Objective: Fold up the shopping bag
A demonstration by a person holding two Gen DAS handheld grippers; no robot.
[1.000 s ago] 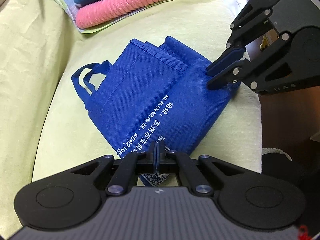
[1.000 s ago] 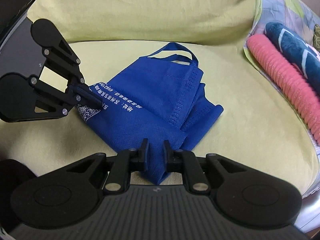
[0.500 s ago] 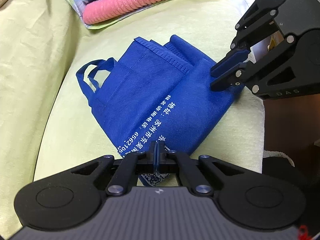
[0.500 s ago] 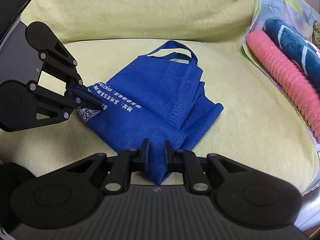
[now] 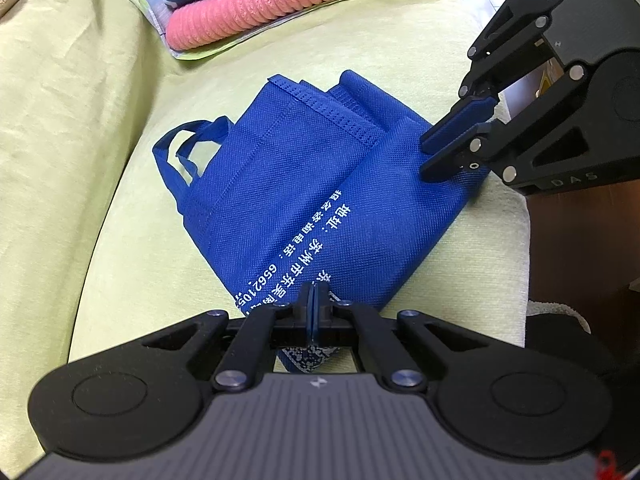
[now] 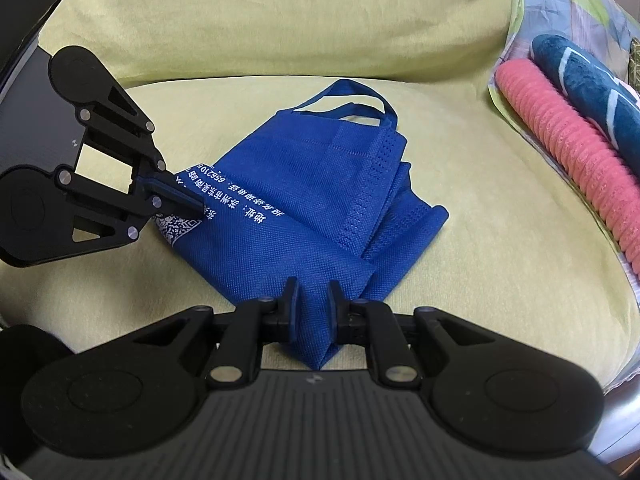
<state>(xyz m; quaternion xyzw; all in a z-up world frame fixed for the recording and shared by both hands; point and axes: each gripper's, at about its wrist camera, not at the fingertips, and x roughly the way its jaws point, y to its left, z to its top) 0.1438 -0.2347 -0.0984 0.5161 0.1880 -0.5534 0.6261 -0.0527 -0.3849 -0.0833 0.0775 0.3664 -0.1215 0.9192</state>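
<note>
Both claws: matte black linkages, silver screws, blue pads; ribbed grey base; right claw (image 5: pixel 452 148) marked "DAS".

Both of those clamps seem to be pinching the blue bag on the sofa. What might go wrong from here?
The left gripper pinches only the bag's thin printed corner, so the blue shopping bag may slip out when lifted. The right gripper holds a bunched wad of several layers; the fold could come out crooked. The bag lies near the front edge of the yellow-green sofa cushion, so a dropped corner could slide off.
</note>
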